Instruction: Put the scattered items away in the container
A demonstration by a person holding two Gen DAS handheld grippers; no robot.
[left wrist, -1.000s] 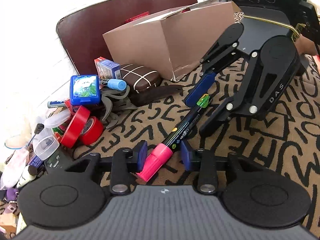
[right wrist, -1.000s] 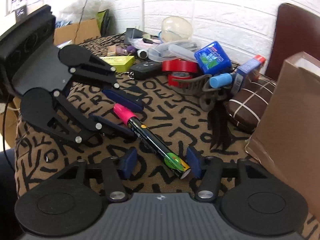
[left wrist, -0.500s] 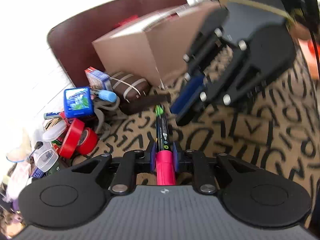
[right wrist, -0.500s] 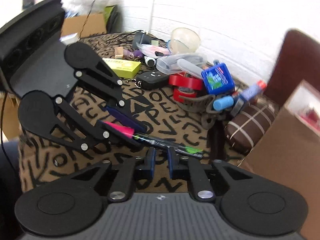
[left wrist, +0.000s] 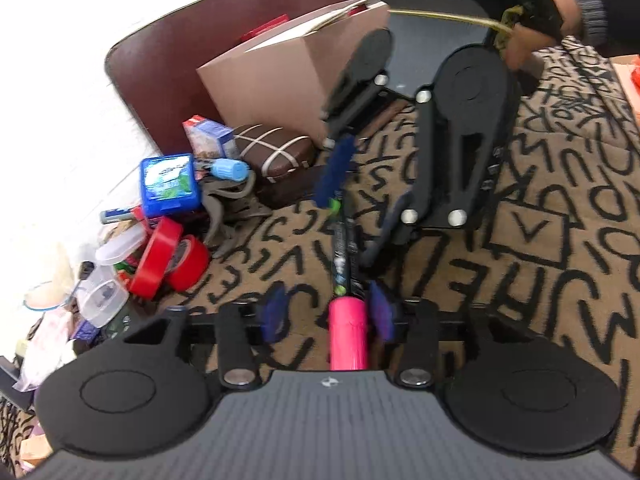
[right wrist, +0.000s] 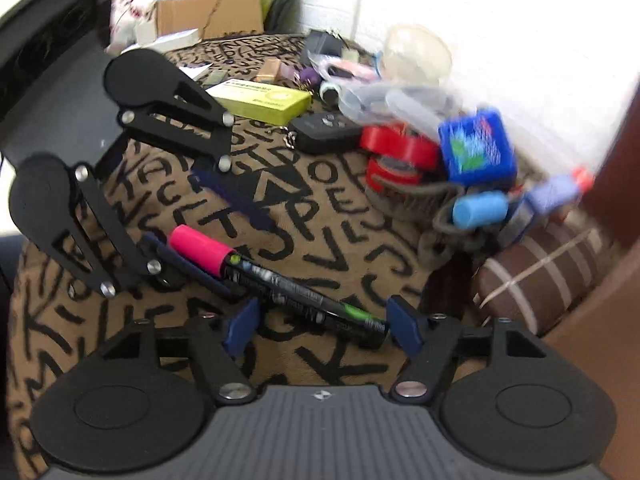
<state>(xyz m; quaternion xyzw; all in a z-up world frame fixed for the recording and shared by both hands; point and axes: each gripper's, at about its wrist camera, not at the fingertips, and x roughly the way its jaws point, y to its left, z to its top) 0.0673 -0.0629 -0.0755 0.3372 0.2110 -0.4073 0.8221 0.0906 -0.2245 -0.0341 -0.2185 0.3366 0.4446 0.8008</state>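
A black marker with a pink cap [left wrist: 347,320] lies on the patterned cloth between both grippers. My left gripper [left wrist: 327,312] is open, its right pad beside the pink cap. My right gripper [right wrist: 322,322] is open around the marker's green-banded tail [right wrist: 352,314], and it shows in the left wrist view [left wrist: 360,200]. The left gripper shows in the right wrist view [right wrist: 208,240]. The brown cardboard box [left wrist: 296,76] stands open at the back.
A pile at the left holds red tape rolls [left wrist: 168,256], a blue box [left wrist: 170,184], a blue cap [left wrist: 230,170], a brown pouch [left wrist: 276,152] and clear plastic pieces. A yellow box [right wrist: 260,98] and a key fob [right wrist: 324,130] lie further back.
Half a second ago both grippers were shut, the left on the pink cap. Now both have opened, and the marker lies on the cloth between their pads.
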